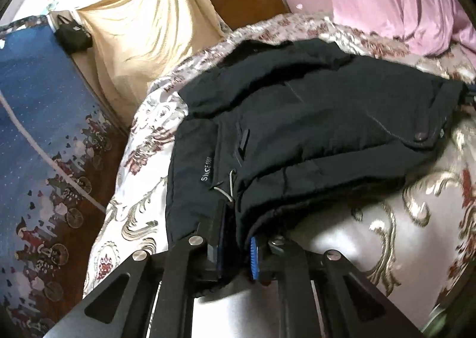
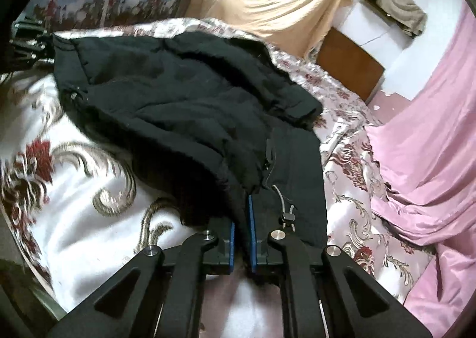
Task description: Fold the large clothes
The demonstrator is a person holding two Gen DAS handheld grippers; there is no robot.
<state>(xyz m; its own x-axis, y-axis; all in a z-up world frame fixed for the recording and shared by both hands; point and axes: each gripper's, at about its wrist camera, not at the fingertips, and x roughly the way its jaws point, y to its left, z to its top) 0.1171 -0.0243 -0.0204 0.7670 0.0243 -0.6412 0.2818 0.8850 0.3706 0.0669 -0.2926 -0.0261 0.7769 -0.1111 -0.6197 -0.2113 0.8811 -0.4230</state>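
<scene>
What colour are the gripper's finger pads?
Blue pads, clearest in the right wrist view.

Spread across the bed (image 1: 372, 251), a padded jacket (image 1: 297, 130), hem nearest both cameras. At the hem's two near corners, the left gripper (image 1: 236, 244) and the right gripper (image 2: 241, 237), each closed on the fabric edge between its fingers. Beside the right gripper's grip, a drawcord with toggle (image 2: 287, 214) lying on the jacket. Behind the bed, a draped cloth (image 1: 142, 26); to one side, a patterned sheet (image 1: 38, 130); to the other, a bunched curtain (image 2: 422, 136).
</scene>
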